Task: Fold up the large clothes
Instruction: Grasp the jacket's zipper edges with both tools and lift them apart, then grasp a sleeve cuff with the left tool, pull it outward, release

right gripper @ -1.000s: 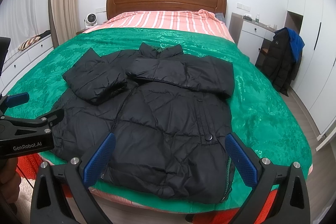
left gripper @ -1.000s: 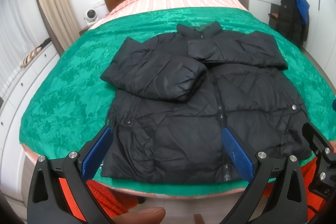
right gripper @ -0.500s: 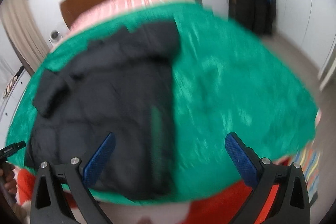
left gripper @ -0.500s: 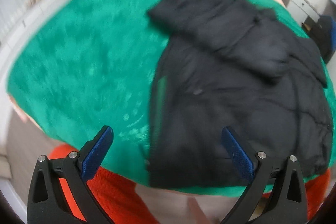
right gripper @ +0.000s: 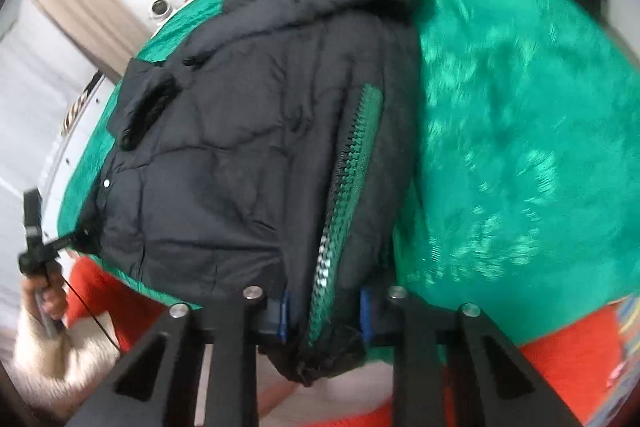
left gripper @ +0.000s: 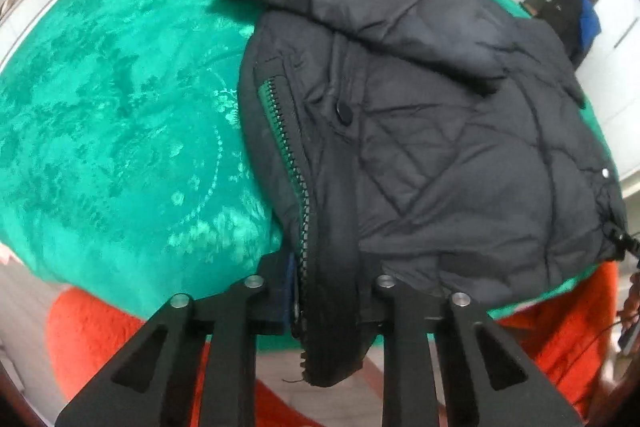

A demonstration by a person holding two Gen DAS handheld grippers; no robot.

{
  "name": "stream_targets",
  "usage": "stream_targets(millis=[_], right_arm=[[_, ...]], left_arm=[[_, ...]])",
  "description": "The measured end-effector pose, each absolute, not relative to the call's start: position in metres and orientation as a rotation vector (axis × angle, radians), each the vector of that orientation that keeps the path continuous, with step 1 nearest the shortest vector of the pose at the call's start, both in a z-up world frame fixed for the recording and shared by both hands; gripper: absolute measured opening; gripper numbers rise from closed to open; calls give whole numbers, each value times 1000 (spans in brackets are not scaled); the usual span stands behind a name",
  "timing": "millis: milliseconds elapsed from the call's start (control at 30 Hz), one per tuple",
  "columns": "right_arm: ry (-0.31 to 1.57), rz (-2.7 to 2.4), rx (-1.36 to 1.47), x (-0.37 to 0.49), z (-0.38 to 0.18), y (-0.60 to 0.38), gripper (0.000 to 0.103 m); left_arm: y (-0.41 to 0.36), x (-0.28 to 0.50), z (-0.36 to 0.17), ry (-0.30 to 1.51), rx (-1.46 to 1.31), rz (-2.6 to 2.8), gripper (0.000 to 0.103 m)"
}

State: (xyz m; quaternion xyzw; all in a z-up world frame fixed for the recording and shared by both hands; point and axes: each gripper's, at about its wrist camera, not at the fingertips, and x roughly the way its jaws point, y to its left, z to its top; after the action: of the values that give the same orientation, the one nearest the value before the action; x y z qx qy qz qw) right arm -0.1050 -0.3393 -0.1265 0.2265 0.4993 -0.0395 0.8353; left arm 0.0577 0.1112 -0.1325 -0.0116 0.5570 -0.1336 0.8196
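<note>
Since the earlier frames, both grippers have come down from a wide view over the bed to the near hem of the jacket, and their jaws, then spread wide, are now closing on its two lower corners.

The left gripper (left gripper: 328,301) has the left hem corner of the black jacket (left gripper: 420,131) between its jaws, and the fabric bulges out below them. The right gripper (right gripper: 324,311) pinches the other corner in the same way, with blue pads (right gripper: 365,311) pressed on both sides of the cloth.

The jacket is a black quilted puffer, lying flat on the green bedspread (left gripper: 112,131) near the foot of the bed. Its sleeves are folded across the chest. At each side edge there is a zipper with green tape (left gripper: 286,143), open along its length, and a dark snap button (left gripper: 343,114) sits on the front. A small silver snap (left gripper: 604,172) shows close to the far hem.

In the right wrist view the picture is blurred, but at the left edge a hand (right gripper: 46,293) seems to hold the other gripper at the far corner. Below the bedspread, orange-red fabric (left gripper: 92,331) is visible.
</note>
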Motion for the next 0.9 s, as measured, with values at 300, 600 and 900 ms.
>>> stream_targets(millis=[300, 600, 900], right_arm=[[1144, -171, 456, -113, -165, -336, 31], [1007, -320, 313, -130, -115, -340, 73], [816, -150, 293, -125, -77, -269, 73]], left_arm=[[82, 23, -141, 1219, 234, -256, 32], [31, 13, -15, 819, 479, -361, 97], [-84, 104, -111, 835, 735, -486, 91]])
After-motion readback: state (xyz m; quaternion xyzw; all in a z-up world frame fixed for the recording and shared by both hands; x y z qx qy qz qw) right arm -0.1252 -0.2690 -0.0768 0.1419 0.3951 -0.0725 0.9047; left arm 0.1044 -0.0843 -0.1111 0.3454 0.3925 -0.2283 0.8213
